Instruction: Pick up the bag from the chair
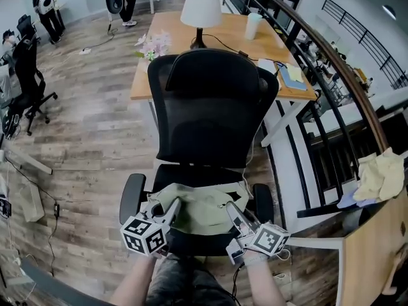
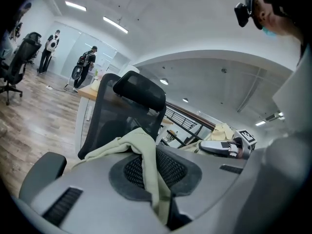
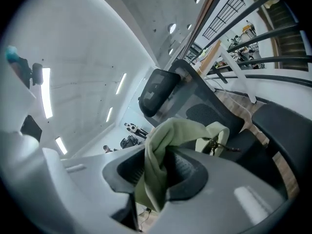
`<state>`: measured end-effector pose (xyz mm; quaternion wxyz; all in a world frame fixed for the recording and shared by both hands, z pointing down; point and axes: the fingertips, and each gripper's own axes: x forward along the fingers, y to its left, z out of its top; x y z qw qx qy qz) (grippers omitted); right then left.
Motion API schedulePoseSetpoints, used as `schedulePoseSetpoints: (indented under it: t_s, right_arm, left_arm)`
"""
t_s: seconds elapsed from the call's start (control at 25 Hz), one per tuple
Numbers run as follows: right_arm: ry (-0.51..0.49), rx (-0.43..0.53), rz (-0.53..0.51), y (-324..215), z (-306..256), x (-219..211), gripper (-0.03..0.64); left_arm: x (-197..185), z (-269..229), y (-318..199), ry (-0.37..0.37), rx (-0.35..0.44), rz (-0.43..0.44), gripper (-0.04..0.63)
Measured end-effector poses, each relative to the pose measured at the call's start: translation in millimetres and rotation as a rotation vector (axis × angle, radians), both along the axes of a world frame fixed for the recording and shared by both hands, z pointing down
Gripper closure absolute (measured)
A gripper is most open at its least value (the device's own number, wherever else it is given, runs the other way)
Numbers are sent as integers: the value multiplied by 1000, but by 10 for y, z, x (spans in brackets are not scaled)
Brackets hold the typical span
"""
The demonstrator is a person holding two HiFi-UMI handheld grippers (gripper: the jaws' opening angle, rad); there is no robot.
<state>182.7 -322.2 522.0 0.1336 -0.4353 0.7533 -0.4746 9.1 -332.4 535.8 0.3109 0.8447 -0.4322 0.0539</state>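
A pale green cloth bag (image 1: 199, 204) hangs stretched over the seat of the black office chair (image 1: 210, 107), held up at both top corners. My left gripper (image 1: 172, 208) is shut on the bag's left edge; in the left gripper view the cloth (image 2: 146, 165) runs pinched between the jaws. My right gripper (image 1: 231, 209) is shut on the bag's right edge, and the right gripper view shows a thick fold of green cloth (image 3: 158, 165) clamped between its pads. The bag's lower part is hidden behind the grippers.
The chair's armrests (image 1: 132, 196) flank the bag. Behind the chair stands a wooden desk (image 1: 185, 43) with a lamp (image 1: 200, 10) and flowers. A black railing (image 1: 331, 107) runs along the right. People stand at the far left, beside another office chair (image 1: 29, 75).
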Motion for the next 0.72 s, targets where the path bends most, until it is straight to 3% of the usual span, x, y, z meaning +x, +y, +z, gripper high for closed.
schedulePoseSetpoints:
  t_s: [0.32, 0.72]
  right_arm:
    - [56, 96, -12, 45, -398, -2, 502]
    - [33, 178, 17, -19, -832, 46, 502]
  left_arm:
    - [45, -357, -5, -3, 59, 12, 572]
    - [41, -816, -100, -18, 137, 13, 572]
